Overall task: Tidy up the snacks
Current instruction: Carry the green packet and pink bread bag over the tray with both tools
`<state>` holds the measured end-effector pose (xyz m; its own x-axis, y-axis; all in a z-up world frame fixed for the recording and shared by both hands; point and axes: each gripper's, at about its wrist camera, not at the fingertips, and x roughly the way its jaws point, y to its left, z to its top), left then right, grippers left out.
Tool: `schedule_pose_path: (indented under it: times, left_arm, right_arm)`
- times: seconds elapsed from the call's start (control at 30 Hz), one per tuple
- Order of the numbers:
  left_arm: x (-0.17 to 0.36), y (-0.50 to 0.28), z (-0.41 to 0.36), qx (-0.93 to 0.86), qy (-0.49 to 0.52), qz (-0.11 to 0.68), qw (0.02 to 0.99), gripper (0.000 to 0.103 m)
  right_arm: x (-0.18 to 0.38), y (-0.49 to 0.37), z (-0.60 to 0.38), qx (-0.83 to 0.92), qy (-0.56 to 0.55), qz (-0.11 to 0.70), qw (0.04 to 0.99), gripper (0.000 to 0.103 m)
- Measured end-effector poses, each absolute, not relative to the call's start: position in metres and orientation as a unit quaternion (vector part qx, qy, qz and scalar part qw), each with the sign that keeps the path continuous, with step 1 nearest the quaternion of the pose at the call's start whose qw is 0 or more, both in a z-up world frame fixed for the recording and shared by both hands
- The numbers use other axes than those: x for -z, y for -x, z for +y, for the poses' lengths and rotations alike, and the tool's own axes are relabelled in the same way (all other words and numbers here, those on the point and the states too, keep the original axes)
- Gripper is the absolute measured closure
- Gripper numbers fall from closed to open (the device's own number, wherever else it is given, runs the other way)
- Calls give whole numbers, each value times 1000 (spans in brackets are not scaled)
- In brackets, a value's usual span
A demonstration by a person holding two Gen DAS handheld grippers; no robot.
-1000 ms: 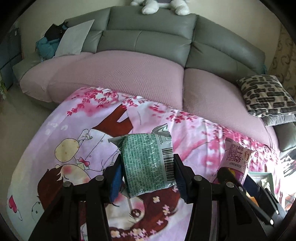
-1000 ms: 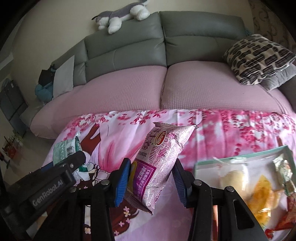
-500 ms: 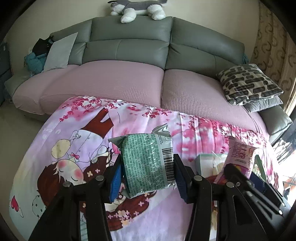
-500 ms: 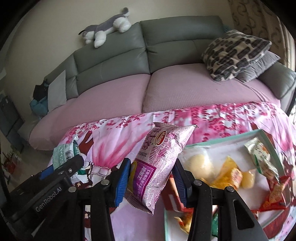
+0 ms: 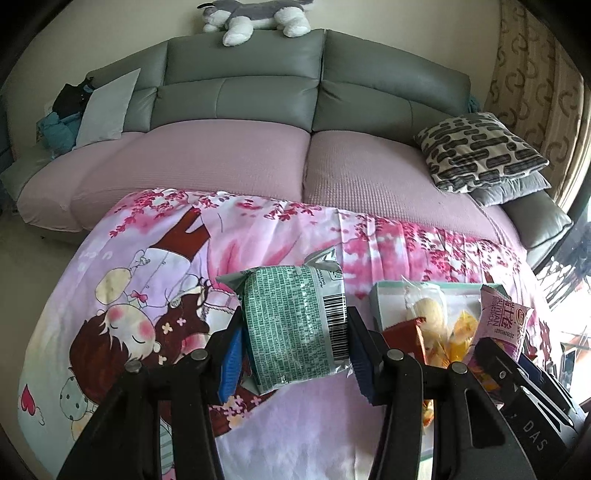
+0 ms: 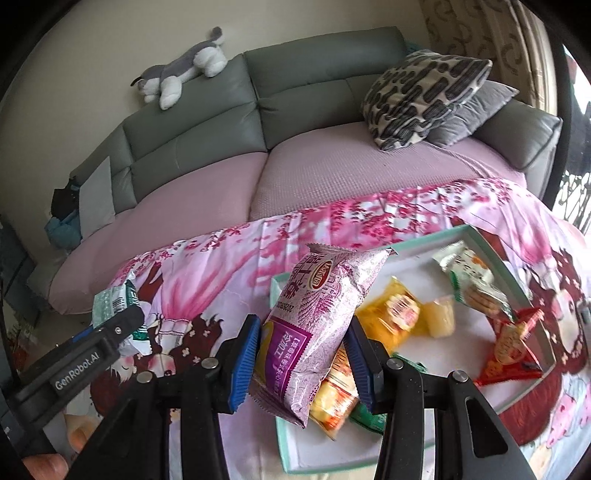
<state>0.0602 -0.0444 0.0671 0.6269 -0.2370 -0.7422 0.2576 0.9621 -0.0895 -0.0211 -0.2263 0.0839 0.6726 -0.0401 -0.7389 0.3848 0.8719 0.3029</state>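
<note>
Left gripper (image 5: 293, 345): jaws closed on a green snack packet (image 5: 295, 328), held above the pink patterned cloth (image 5: 258, 236).
Right gripper (image 6: 301, 354): jaws closed on a purple snack packet (image 6: 317, 325), held tilted over the near left corner of the tray (image 6: 413, 258).
Tray: teal-rimmed, white inside, laid on the cloth; several snacks are kept in it, among them a red packet (image 6: 513, 347) and a yellow packet (image 6: 397, 314).
Bench: covered by the cloth, set just in front of the sofa (image 5: 236, 96).
Sofa: a plush dog (image 5: 255, 16) is laid on its backrest.
</note>
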Motion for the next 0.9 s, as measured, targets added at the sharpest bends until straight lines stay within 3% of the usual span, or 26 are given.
schedule_pose_path:
  times: [0.9]
  left_arm:
    - [-53,-7,-155,273,-99,398,870,50]
  right_arm:
    - [-59,86,-328,245,-288,389,840,54]
